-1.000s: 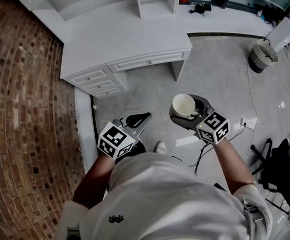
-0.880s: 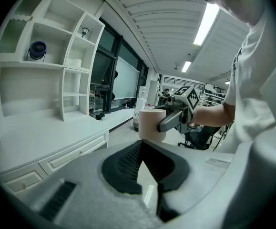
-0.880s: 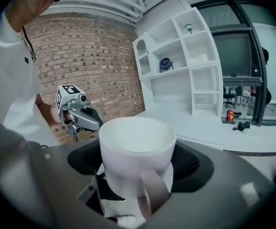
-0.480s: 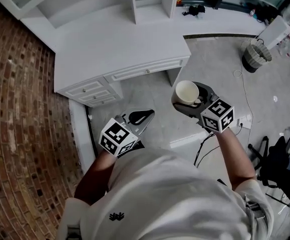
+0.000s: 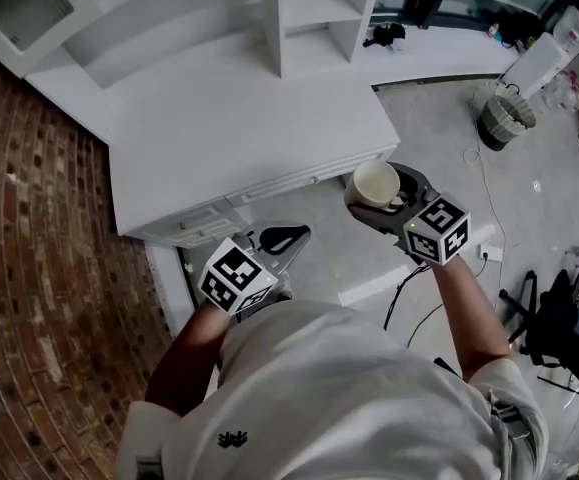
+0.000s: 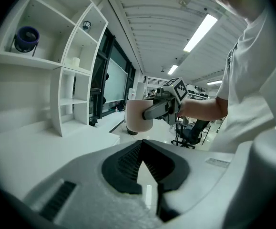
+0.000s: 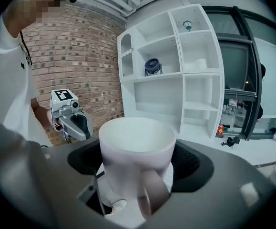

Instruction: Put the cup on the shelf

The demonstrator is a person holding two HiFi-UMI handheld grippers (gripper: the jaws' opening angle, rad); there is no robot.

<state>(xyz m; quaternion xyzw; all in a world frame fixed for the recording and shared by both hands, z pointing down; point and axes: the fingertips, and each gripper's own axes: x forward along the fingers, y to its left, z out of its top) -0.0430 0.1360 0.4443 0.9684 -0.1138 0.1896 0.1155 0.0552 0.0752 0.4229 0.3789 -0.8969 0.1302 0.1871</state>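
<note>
A white cup stands upright in my right gripper, whose jaws are shut on its body; the handle points back toward the camera in the right gripper view, where the cup fills the middle. It hangs just off the front right corner of the white desk. The white shelf unit rises at the desk's back, with open compartments. My left gripper is lower and to the left, its jaws shut with nothing between them. From it I see the cup in the air.
A dark blue round object sits in an upper shelf compartment, and a small white item in the one beside it. Brick wall lies at the left. A bin, cables and a dark chair are on the floor at the right.
The desk and shelf have come closer and lower in the head view as the person stepped toward them. The cup stays held in the right gripper; the left gripper stays shut.
</note>
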